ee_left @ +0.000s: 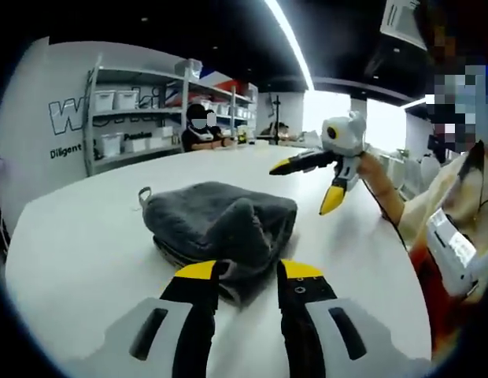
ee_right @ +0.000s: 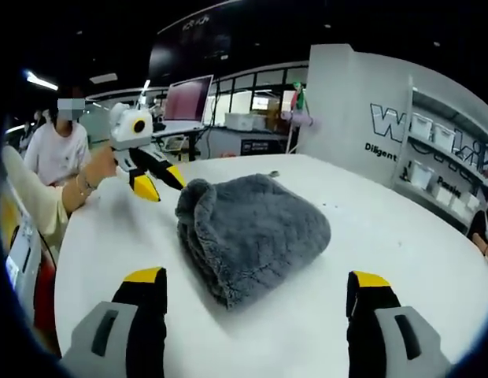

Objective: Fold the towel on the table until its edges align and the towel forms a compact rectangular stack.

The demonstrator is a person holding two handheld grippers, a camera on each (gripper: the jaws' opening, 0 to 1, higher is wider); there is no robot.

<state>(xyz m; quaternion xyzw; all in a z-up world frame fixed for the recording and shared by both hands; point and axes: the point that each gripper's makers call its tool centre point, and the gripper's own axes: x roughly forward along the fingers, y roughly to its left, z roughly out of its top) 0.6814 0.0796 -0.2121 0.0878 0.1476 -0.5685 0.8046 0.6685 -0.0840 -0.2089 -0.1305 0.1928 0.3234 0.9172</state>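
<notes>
Towel point(ee_left: 220, 224), grey, bunched in a lumpy heap on white bench point(ee_left: 86, 236), approx mid-bench. Small loop tab sticks out at towel's far-left corner in left gripper view. Left gripper point(ee_left: 248, 276): jaws close together w/ near edge of towel pinched between them, low at bench level. Right gripper point(ee_right: 256, 287): jaws wide apart, nothing between them, just short of towel's near fold. In left gripper view right gripper hovers above bench, right of towel. Shelves point(ee_left: 134, 118) w/ white bins behind towel; person point(ee_left: 201, 130) seated beyond far bench edge.
</notes>
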